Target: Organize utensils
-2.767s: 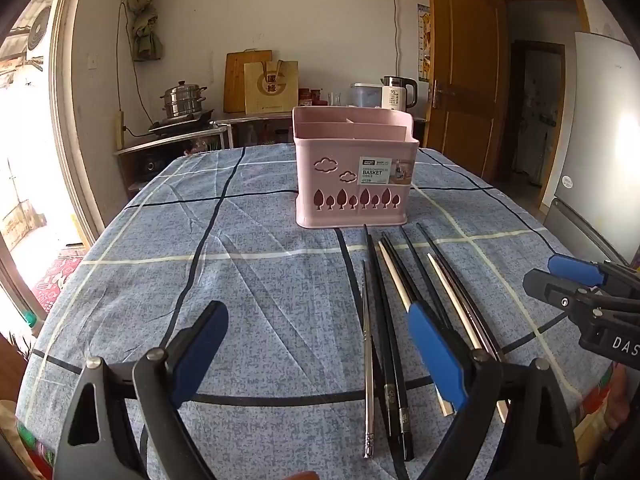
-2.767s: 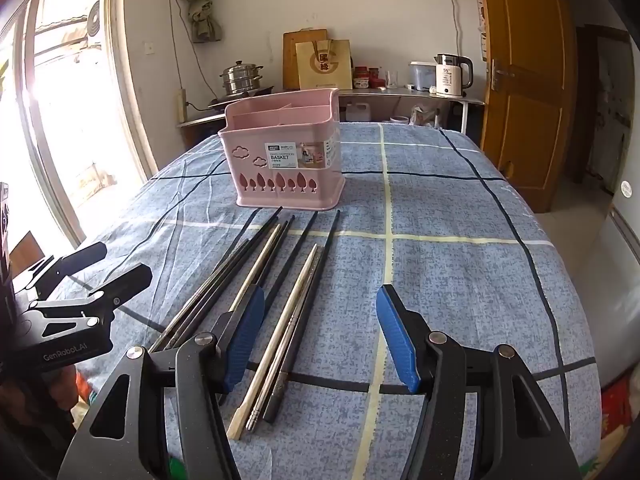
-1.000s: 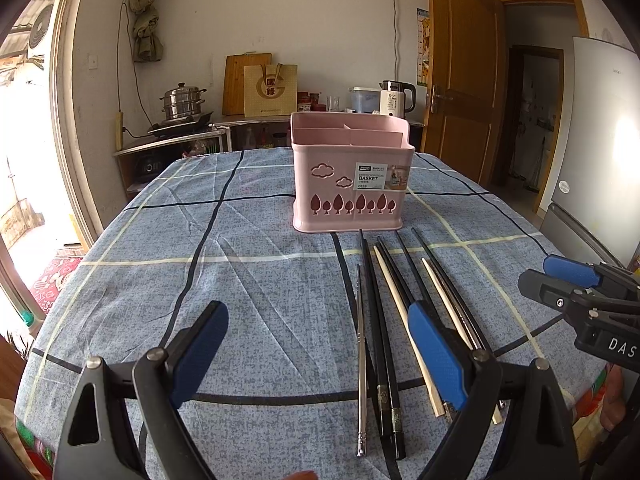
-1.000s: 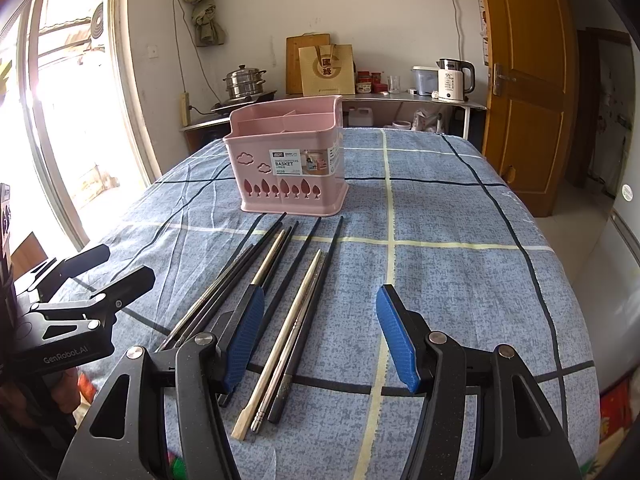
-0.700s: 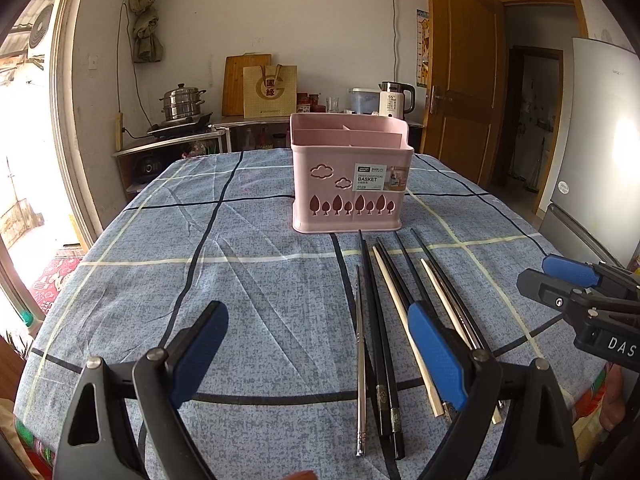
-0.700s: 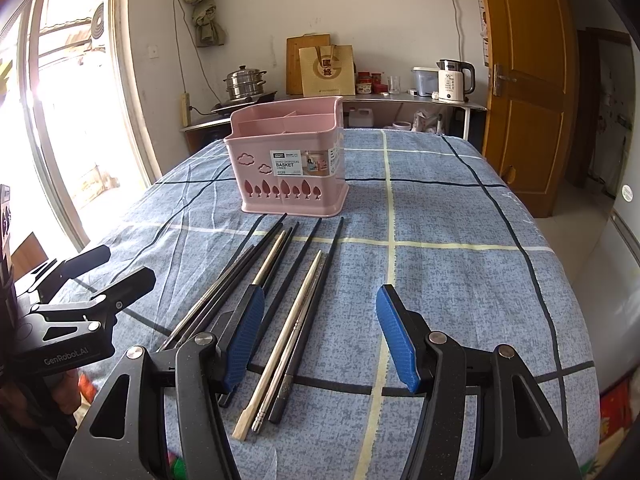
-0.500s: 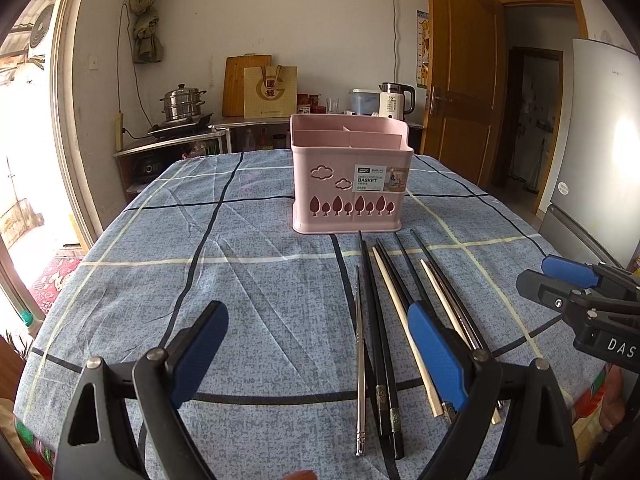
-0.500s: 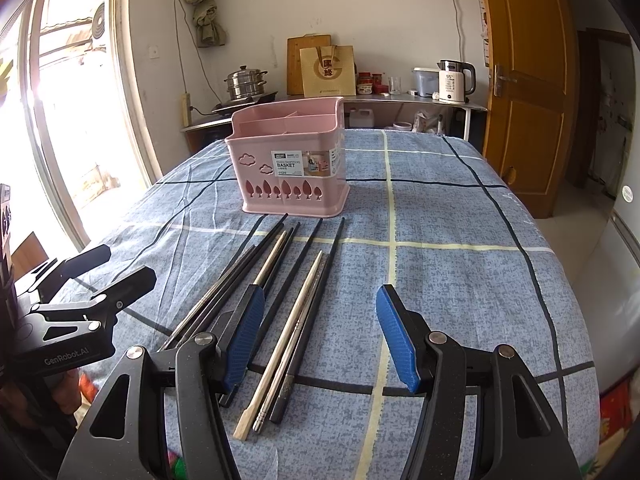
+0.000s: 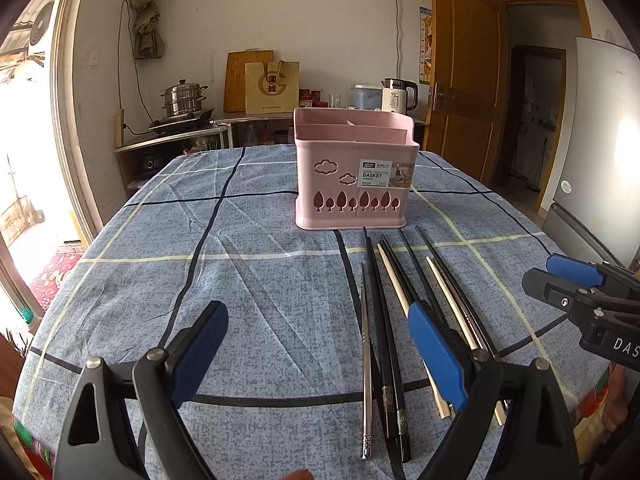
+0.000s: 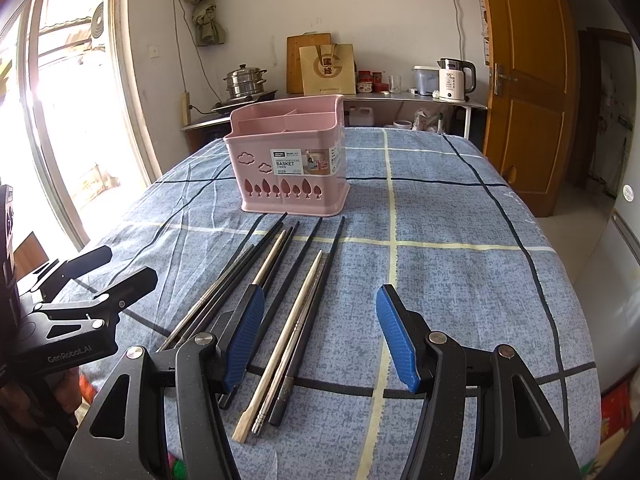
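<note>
Since every chopstick lies flat on the cloth and nothing stands in the holder, the job looks barely begun, by my reading. The round table (image 9: 120, 280), covered in a blue checked cloth, carries everything. The pink basket (image 9: 354, 184) stands upright toward the far edge of the tabletop, its divided compartments showing no utensils as far as either view reveals. The left gripper (image 9: 316, 344) hovers low over the near edge with its blue pads wide apart and nothing between them. The right gripper (image 10: 320, 328) hangs over the near edge too, spread just as wide and empty, with the handle ends of a few sticks lying on the cloth under its gap. The chopsticks (image 10: 280, 280) fan out from just in front of the basket back toward the near edge: several black ones, a couple of metal ones and pale wooden ones, some touching along their length. All the sorting is left: each stick has to be picked up and stood in a compartment.
</note>
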`<state>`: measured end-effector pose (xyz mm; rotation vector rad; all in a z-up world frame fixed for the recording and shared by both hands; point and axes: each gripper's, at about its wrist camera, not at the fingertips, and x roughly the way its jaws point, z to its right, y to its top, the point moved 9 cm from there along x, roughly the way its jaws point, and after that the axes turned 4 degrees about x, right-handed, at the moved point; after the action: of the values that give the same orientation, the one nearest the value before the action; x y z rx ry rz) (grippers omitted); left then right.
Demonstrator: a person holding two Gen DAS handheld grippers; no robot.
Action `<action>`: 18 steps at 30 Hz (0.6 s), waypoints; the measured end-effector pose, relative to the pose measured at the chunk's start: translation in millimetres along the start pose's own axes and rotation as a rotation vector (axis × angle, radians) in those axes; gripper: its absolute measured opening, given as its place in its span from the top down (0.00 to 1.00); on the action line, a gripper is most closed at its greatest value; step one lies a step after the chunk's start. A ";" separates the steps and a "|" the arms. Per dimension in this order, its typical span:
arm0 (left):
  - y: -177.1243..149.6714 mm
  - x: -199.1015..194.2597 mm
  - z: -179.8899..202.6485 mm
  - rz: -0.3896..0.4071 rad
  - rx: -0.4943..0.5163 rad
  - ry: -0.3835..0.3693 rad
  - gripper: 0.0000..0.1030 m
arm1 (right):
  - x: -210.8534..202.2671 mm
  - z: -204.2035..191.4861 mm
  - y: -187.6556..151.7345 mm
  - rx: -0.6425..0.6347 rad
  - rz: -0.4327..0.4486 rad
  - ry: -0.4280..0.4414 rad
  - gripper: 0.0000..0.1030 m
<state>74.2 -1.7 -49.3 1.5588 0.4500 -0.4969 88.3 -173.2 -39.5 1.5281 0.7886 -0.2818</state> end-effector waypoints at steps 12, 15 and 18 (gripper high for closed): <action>-6.8 50.3 -9.0 -0.126 0.042 -0.019 0.10 | 40.3 11.8 5.9 0.014 -0.067 -0.008 0.43; -10.6 62.0 -8.7 -0.182 0.033 -0.063 0.13 | 52.7 15.2 4.6 0.021 -0.096 -0.005 0.43; -12.5 68.2 -5.8 -0.212 0.047 -0.088 0.14 | 63.5 18.3 3.3 0.027 -0.126 -0.006 0.46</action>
<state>123.6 3.6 -98.0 1.5355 0.5420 -0.7403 141.8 -170.9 -78.4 1.5044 0.8807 -0.3916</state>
